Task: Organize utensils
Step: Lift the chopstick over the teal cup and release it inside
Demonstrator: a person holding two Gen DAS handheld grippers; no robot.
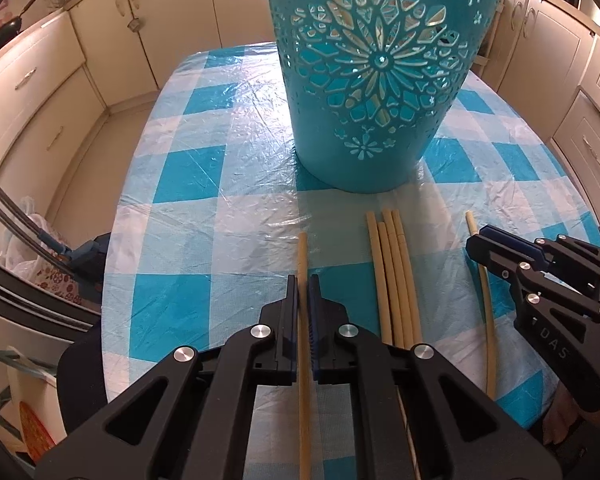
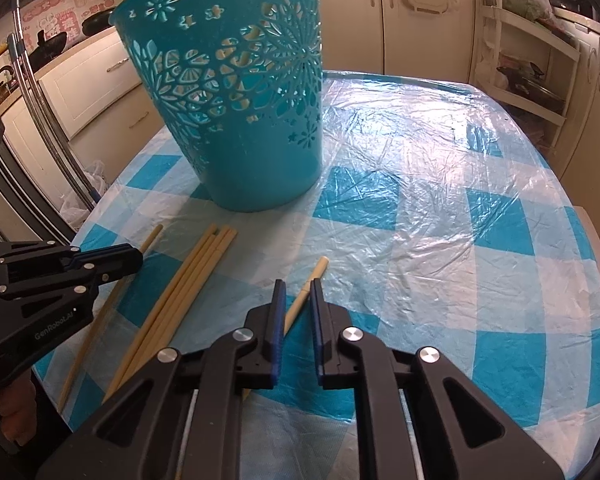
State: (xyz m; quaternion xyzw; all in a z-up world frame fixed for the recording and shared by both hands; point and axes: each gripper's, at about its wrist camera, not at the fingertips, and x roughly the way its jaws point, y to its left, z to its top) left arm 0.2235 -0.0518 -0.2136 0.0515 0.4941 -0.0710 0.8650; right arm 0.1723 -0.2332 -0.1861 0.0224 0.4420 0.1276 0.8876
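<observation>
A teal cut-out basket (image 1: 374, 80) stands upright on the checked table; it also shows in the right wrist view (image 2: 244, 92). Pale chopsticks lie in front of it. My left gripper (image 1: 303, 284) is shut on one chopstick (image 1: 302, 252), which runs between the jaws. Several chopsticks (image 1: 396, 272) lie bundled to its right, also in the right wrist view (image 2: 180, 300). My right gripper (image 2: 298, 290) is open, its jaws on either side of a single chopstick (image 2: 314, 276) on the cloth. That chopstick appears in the left wrist view (image 1: 486, 304) too.
The table (image 2: 440, 200) has a blue-and-white checked cloth under clear plastic. Cream kitchen cabinets (image 1: 40, 92) surround it. A shelf rack (image 2: 528, 72) stands at the far right. Metal tubing (image 2: 40, 120) and plastic bags (image 1: 32, 248) are at the left.
</observation>
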